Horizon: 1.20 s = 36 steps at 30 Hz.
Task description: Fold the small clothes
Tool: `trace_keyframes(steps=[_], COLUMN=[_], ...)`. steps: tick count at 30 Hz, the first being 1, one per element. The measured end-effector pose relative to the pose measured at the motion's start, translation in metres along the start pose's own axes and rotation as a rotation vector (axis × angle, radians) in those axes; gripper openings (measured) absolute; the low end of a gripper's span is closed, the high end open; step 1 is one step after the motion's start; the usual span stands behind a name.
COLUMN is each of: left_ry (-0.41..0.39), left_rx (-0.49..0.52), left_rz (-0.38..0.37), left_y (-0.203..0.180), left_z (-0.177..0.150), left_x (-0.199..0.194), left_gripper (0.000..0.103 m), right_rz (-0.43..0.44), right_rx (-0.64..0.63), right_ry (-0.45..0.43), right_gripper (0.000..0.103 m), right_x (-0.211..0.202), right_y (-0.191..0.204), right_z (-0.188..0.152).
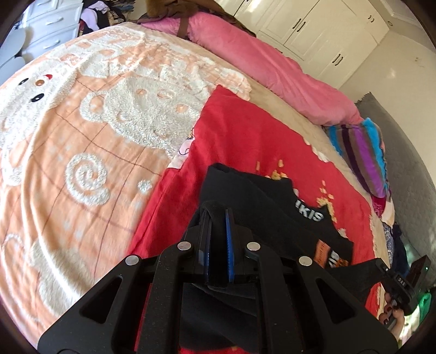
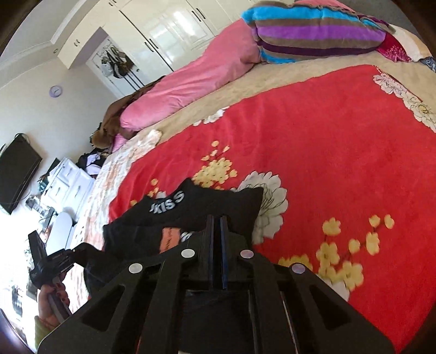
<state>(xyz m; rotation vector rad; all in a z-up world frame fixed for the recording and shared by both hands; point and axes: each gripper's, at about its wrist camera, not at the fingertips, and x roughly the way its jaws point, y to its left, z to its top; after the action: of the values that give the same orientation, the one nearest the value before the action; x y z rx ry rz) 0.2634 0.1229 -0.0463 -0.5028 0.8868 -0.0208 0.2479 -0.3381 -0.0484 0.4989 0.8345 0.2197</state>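
Note:
A small black garment [image 1: 275, 207] with white letters and an orange print hangs between my two grippers above a red flowered blanket [image 1: 245, 141]. My left gripper [image 1: 218, 215] is shut on one edge of the garment, with black cloth pinched between its blue pads. My right gripper [image 2: 217, 220] is shut on the other edge of the same garment [image 2: 169, 209]. The right gripper also shows at the lower right of the left wrist view [image 1: 381, 269], and the left gripper shows at the lower left of the right wrist view [image 2: 81, 249].
The red blanket [image 2: 327, 152] lies on a bed beside a peach bear-patterned blanket [image 1: 81, 130]. A pink duvet [image 1: 261, 62] and a striped pillow [image 2: 313, 32] lie at the far side. White wardrobes [image 1: 313, 30] and drawers [image 1: 49, 24] stand beyond the bed.

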Motion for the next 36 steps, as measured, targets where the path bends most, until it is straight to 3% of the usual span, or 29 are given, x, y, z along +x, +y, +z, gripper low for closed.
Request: trace_keyframes(steps=[6, 8, 12, 14, 15, 17, 19, 21, 25, 27, 30, 33, 34, 35, 36], left_ry=[0.003, 0.003, -0.011, -0.012, -0.016, -0.030, -0.054, -0.064, -0.074, -0.076, -0.081, -0.097, -0.099, -0.098, -0.097], left_rx=[0.006, -0.012, -0.036, -0.041, -0.039, -0.022, 0.001, 0.011, 0.025, 0.059, 0.108, 0.133, 0.126, 0.115, 0.098], left_rz=[0.013, -0.016, -0.059, -0.080, -0.094, -0.083, -0.046, -0.032, -0.008, 0.003, 0.029, 0.056, 0.051, 0.044, 0.037], left_y=[0.010, 0.013, 0.017, 0.015, 0.014, 0.010, 0.007, 0.007, 0.009, 0.006, 0.002, 0.002, 0.003, 0.006, 0.009], left_z=[-0.004, -0.002, 0.001, 0.001, 0.002, 0.003, 0.005, 0.007, 0.009, 0.012, 0.014, 0.017, 0.018, 0.019, 0.020], left_x=[0.025, 0.027, 0.026, 0.024, 0.022, 0.018, 0.014, 0.010, 0.004, -0.001, -0.007, -0.014, -0.015, -0.016, -0.017], left_gripper=[0.004, 0.004, 0.009, 0.019, 0.026, 0.032, 0.039, 0.040, 0.041, 0.048, 0.055, 0.058, 0.058, 0.059, 0.059], right_rz=[-0.069, -0.073, -0.156, -0.134, -0.113, -0.065, -0.022, 0.015, -0.006, -0.042, -0.076, -0.111, -0.108, -0.089, -0.083], right_rx=[-0.013, 0.002, -0.056, -0.133, -0.210, -0.376, -0.527, -0.682, -0.901, -1.025, -1.132, -1.152, -1.145, -1.123, -1.093], right_ry=[0.048, 0.052, -0.006, -0.058, -0.079, -0.090, -0.081, 0.004, 0.165, 0.240, 0.311, 0.356, 0.372, 0.397, 0.393], right_gripper=[0.004, 0.004, 0.022, 0.031, 0.040, 0.050, 0.050, 0.050, 0.050, 0.050, 0.050, 0.048, 0.035, 0.005, 0.005], right_x=[0.029, 0.031, 0.016, 0.000, -0.009, -0.020, -0.023, -0.011, 0.022, 0.041, 0.056, 0.073, 0.077, 0.080, 0.081], right_y=[-0.012, -0.016, -0.013, 0.000, 0.015, 0.047, 0.080, 0.114, 0.155, 0.171, 0.181, 0.180, 0.180, 0.179, 0.178], right_z=[-0.003, -0.005, 0.000, 0.002, 0.001, -0.008, -0.024, -0.043, -0.075, -0.094, -0.111, -0.114, -0.113, -0.109, -0.102])
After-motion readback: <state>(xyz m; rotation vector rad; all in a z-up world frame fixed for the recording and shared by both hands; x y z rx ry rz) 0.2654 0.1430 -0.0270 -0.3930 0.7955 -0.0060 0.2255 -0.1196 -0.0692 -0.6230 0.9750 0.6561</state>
